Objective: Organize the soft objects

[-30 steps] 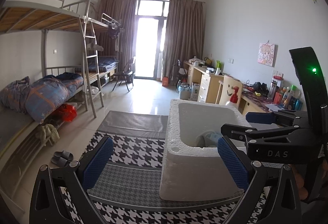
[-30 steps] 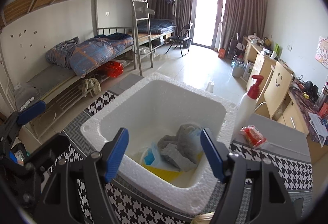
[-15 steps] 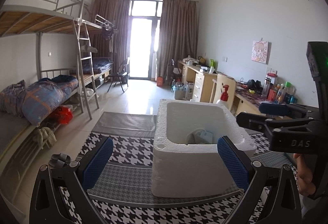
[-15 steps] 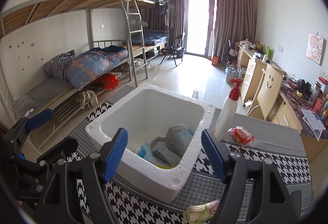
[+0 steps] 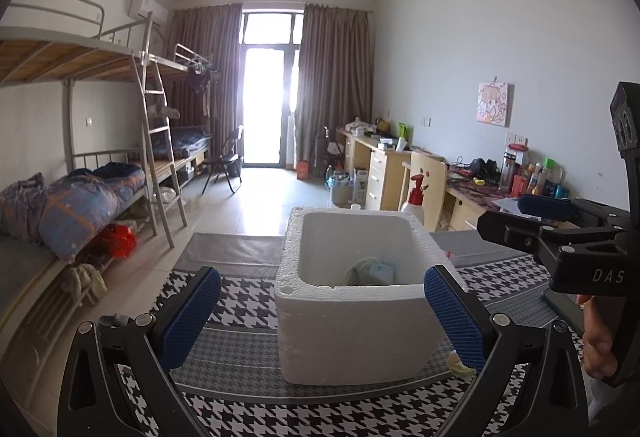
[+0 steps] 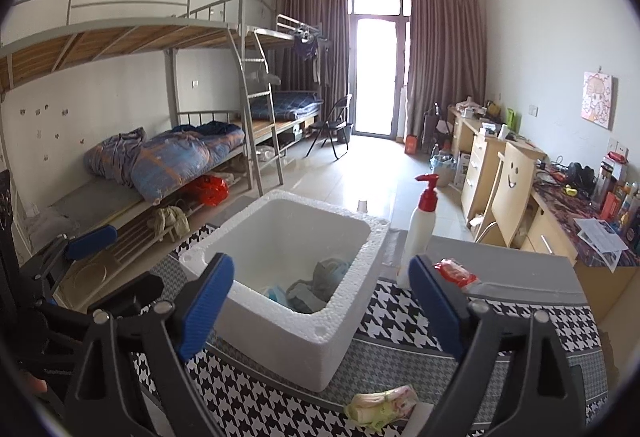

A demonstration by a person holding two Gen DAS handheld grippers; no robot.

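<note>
Two grippers hang over a houndstooth-patterned table cover [image 6: 400, 317], each with its blue pads spread wide and nothing between them. Ahead of the left gripper [image 5: 322, 311], slightly to its right, stands a white foam box [image 5: 352, 333]; inside it, low against the near-right wall, lie crumpled soft items [image 5: 370, 271], only partly visible over the rim. A pale yellowish cloth [image 5: 460, 363] peeks out at the box's near-right foot, just behind this gripper's right pad. Off to its right the right gripper [image 5: 532, 221] shows from the side, a hand [image 5: 600, 341] gripping its handle. From the right wrist view, the right gripper [image 6: 322, 299] has the foam box [image 6: 280, 341] directly ahead and between its fingers, with grey and blue cloths [image 6: 316, 285] heaped in the box's bottom. A folded yellow-green and pink cloth [image 6: 382, 407] lies on the cover close below, near its right finger and outside the box. Beyond the right pad stand a white pump bottle with a red top [image 6: 420, 229] and a red packet [image 6: 456, 273] just beside it. The left gripper [image 6: 80, 269] shows at far left.
</note>
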